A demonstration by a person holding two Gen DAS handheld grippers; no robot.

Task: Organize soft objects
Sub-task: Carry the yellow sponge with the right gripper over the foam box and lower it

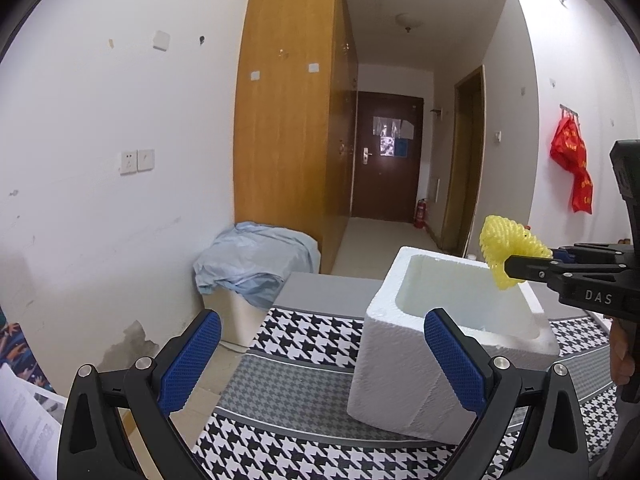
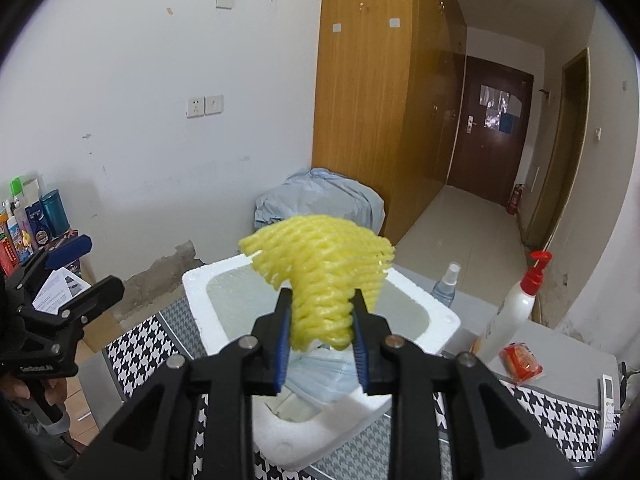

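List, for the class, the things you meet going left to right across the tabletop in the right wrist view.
Left gripper → foam box → yellow foam net → spray bottle → white pump bottle → remote control.

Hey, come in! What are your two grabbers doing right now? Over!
Right gripper pinching yellow foam net above white foam box. Left gripper open, empty. Blue face mask already inside; nothing blocking.

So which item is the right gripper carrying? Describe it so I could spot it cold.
Start at the white foam box standing on the houndstooth cloth. Directly above its open top, the right gripper is pinched on a yellow foam net sleeve, flared out like a fan. It is the only bright yellow, open-mesh thing here; the pale blue face mask beneath it lies flat inside the box.
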